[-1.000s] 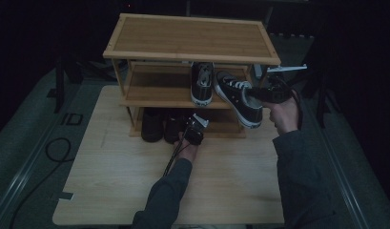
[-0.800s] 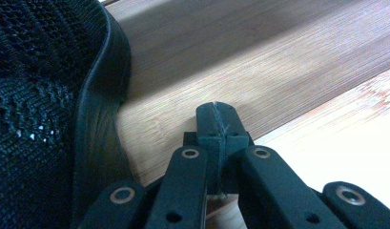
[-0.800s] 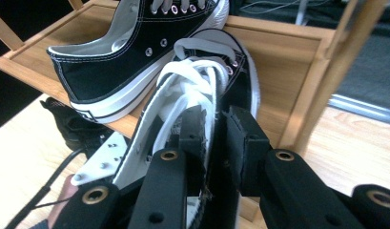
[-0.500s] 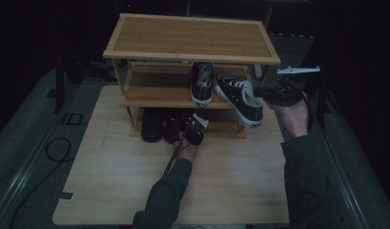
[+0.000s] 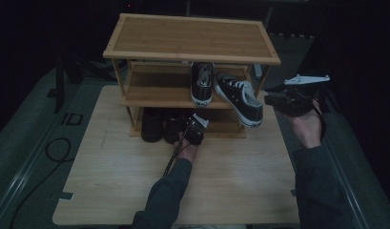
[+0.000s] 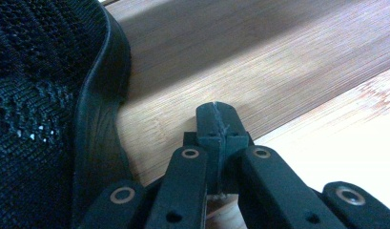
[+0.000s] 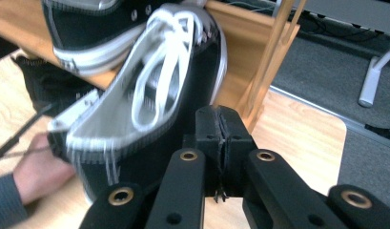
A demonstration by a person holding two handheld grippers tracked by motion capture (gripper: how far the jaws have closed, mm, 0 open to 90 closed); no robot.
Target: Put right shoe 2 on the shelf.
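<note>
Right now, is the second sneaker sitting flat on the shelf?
No. The sneaker is tilted, its toe hanging past the middle shelf edge.

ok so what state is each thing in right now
left claw: shut, empty
right claw: just closed, shut, empty
straight sneaker: upright on middle shelf
skewed sneaker: angled, toe overhanging middle shelf
dark shoes: upright on bottom shelf
</note>
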